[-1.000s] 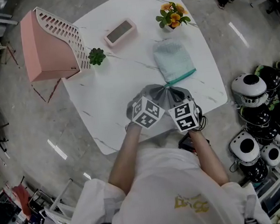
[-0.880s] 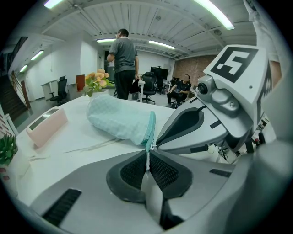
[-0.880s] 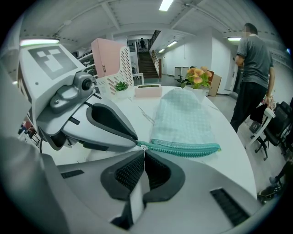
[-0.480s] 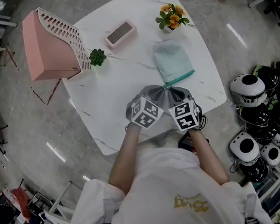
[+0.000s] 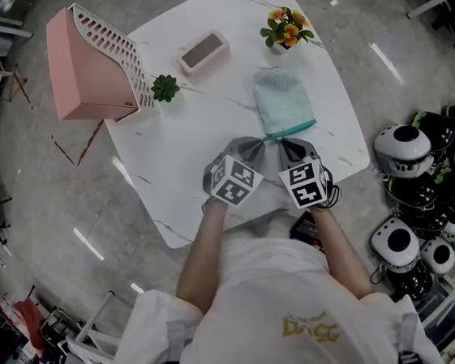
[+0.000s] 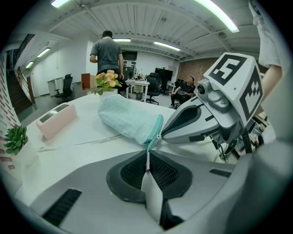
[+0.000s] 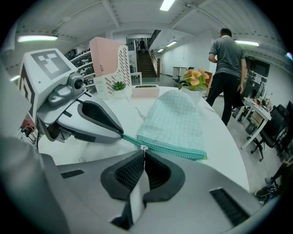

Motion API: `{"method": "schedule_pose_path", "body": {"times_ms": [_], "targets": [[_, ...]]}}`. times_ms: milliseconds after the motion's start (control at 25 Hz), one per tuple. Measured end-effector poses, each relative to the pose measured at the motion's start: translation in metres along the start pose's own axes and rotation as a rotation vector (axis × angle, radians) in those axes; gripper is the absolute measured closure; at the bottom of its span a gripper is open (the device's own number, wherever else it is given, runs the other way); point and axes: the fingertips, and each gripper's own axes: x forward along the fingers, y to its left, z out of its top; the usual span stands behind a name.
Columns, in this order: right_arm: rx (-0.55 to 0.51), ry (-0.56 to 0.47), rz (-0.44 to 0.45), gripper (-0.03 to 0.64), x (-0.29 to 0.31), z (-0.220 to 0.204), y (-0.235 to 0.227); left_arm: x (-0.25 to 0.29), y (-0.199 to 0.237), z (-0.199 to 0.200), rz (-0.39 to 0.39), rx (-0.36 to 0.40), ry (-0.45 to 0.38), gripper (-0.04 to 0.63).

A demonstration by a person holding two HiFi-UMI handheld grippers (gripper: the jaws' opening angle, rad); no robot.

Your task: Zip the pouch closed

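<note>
Head view shows us the mint-green fabric pouch lying near the front edge of the white marble table. Our left gripper is clenched on the teal end tape. Our right gripper pinches the small metal slider at that same end. We judge the zipping barely begun: almost the whole teal zip is left.

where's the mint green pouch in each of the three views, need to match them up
Head view: the pouch lies right of centre on the white table.
Left gripper view: the pouch sits at centre, slightly left, zipper end nearest the camera.
Right gripper view: the pouch sits centre right, zipper along its near edge.
Shared landmark: the pot of orange flowers, beyond the pouch in every view.
</note>
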Motion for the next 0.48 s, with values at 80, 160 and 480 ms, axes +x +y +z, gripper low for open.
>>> {"method": "schedule_pose_path", "body": {"times_ms": [80,160,480], "targets": [[-0.006,0.002,-0.002,0.6,0.0,0.001,0.001,-0.001,0.0,0.0,0.002,0.0,-0.003,0.558],[-0.009,0.003,-0.001,0.6,0.001,0.001,0.003,-0.003,0.001,-0.002,0.007,-0.001,-0.004,0.557],[0.011,0.008,-0.012,0.6,0.0,0.0,0.0,-0.015,0.007,-0.009,0.03,-0.026,0.002,0.557]]}}
